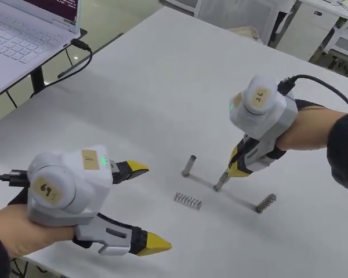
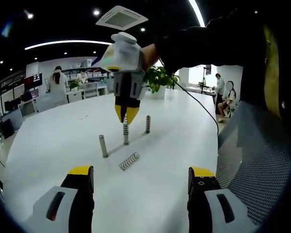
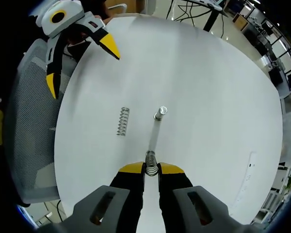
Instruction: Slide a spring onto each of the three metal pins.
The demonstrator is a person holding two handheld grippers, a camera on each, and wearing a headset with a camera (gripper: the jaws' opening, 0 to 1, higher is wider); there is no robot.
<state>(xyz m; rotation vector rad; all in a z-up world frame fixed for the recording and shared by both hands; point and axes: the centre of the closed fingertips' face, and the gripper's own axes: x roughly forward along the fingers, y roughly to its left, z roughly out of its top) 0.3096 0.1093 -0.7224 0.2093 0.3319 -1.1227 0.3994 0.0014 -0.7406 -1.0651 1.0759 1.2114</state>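
Now right gripper (image 3: 152,169) clamped on spring (image 3: 151,162) atop middle pin (image 1: 221,185); left gripper (image 1: 151,207) spread wide, empty.

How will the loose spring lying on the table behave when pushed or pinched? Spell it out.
The loose spring lies on its side on the smooth table, so a sideways nudge would probably roll it. Its thin, open coils suggest it is light and would likely squash or bow if pinched hard.
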